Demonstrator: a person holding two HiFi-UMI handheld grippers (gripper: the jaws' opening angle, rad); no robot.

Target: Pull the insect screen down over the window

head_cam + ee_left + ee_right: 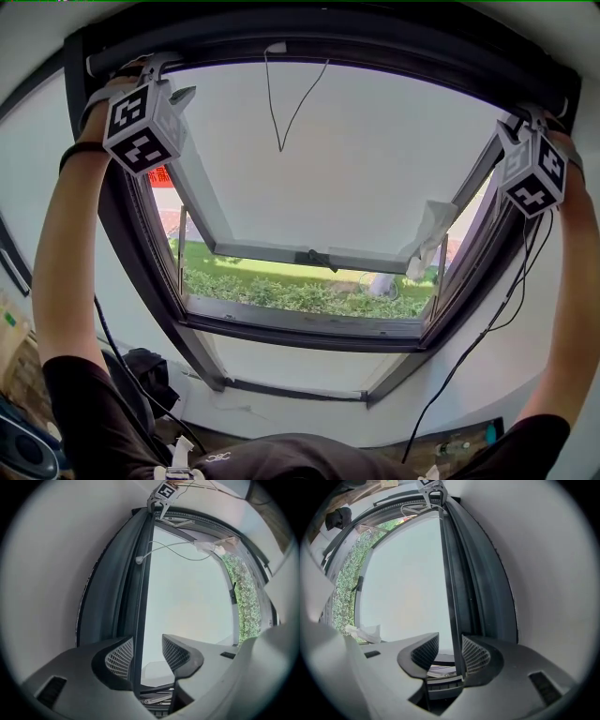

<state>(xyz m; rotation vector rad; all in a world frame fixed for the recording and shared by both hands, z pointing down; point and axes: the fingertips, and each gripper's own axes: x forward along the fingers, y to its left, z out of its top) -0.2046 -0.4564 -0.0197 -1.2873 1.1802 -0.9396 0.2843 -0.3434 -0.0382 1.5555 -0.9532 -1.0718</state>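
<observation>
1. Left fingers (119,658) are open and straddle the screen bar (137,620), which is up at the window's top. It is not pinched yet.
2. Between the two pairs of fingers hangs a cord (281,112). The sash (309,255) beyond swings outward and likely won't block.
3. Right fingers (476,657) are open around the same bar. Next, close both and draw down evenly.

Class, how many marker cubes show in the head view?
2: one cube on the left gripper, upper left of the window frame; one cube on the right gripper, upper right. None seems hidden.
</observation>
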